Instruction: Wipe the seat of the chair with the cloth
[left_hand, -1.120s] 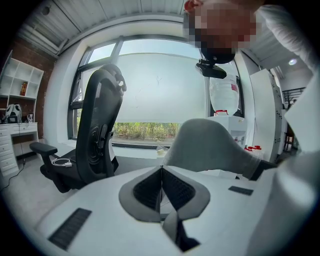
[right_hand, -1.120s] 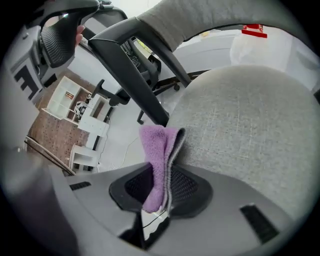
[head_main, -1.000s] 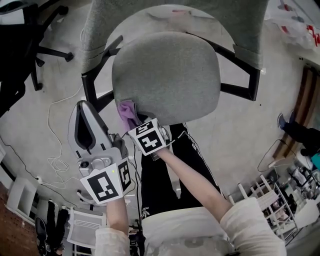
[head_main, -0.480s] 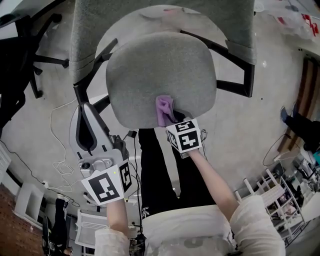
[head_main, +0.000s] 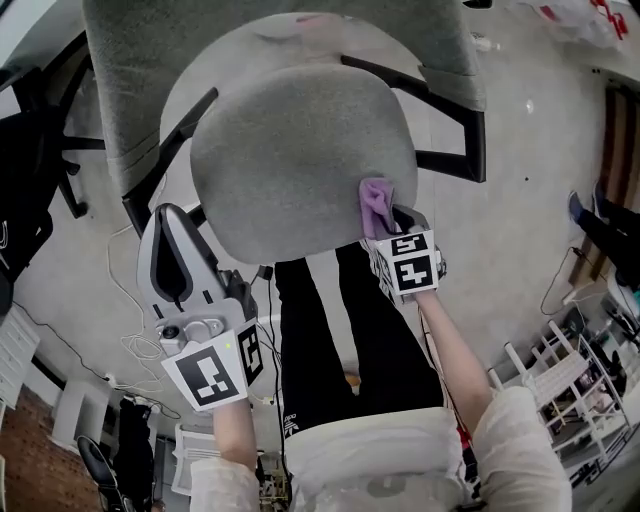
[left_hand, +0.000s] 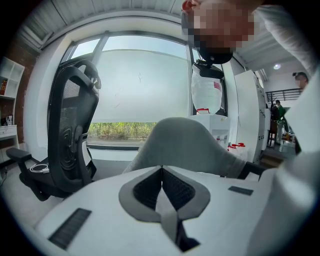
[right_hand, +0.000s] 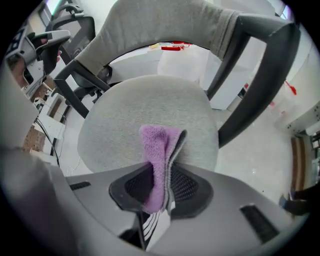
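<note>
My right tool (head_main: 386, 228) is clamped on the purple cloth (head_main: 375, 203) – in the right gripper view the cloth (right_hand: 156, 150) is folded, pinched between the closed-in jaws, and sticks out past them onto the chair. It touches the grey seat (head_main: 300, 150) at the front edge, on my right side, close to the black armrest (head_main: 462, 150). The rest of the seat (right_hand: 145, 107) lies bare beyond it, with the grey backrest (right_hand: 165, 22) rising at the far side.

My left tool (head_main: 172, 240) hangs off to the left of the seat, beside it and not touching it. Its jaws are pressed together with nothing between them – the left gripper view shows the pads meeting, and past them the backrest (left_hand: 185, 145) and a black office chair (left_hand: 70, 135) near a window.
</note>
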